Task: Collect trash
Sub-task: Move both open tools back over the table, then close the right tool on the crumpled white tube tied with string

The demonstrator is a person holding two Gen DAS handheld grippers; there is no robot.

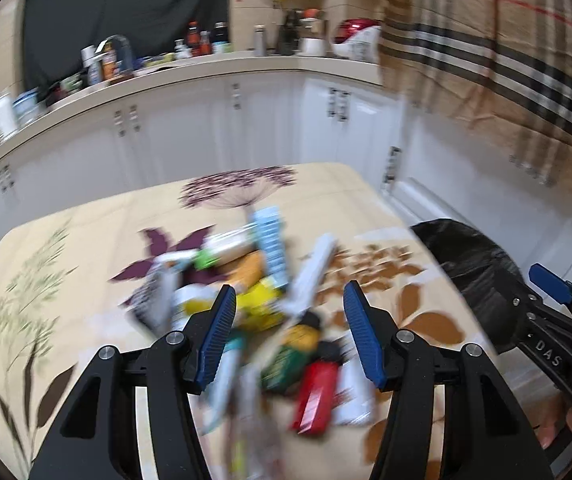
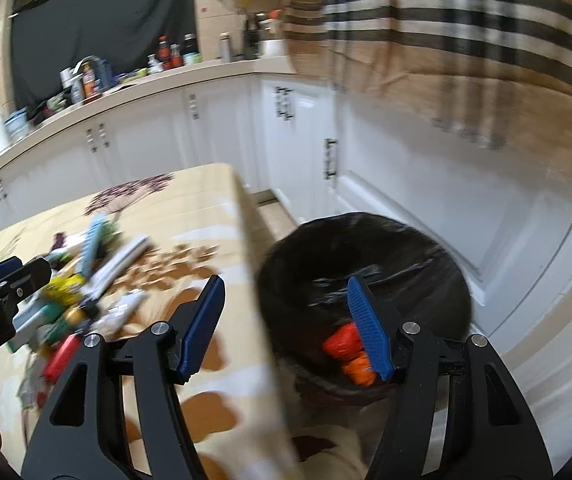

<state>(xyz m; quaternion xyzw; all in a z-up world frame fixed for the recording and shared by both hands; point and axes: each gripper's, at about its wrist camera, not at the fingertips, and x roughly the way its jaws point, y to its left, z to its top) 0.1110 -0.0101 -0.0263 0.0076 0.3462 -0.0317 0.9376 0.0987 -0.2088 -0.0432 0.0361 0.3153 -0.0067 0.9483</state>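
Observation:
A blurred pile of trash (image 1: 253, 304) lies on the floral tablecloth (image 1: 65, 280): wrappers, a yellow packet (image 1: 259, 304), a green packet (image 1: 290, 352), a red packet (image 1: 316, 396). My left gripper (image 1: 290, 324) is open and empty, just above the pile. My right gripper (image 2: 286, 320) is open and empty, above the table's right edge and the bin lined with a black bag (image 2: 366, 248). Orange trash (image 2: 346, 350) lies inside the bin. The pile also shows in the right wrist view (image 2: 85, 280). The right gripper shows in the left wrist view (image 1: 554, 300) beside the bin (image 1: 474, 264).
White kitchen cabinets (image 1: 205, 136) run behind the table, with a worktop full of bottles and jars (image 1: 201, 40). A checked beige cloth (image 1: 506, 60) hangs at the right. The bin stands on the floor right of the table's edge (image 2: 257, 264).

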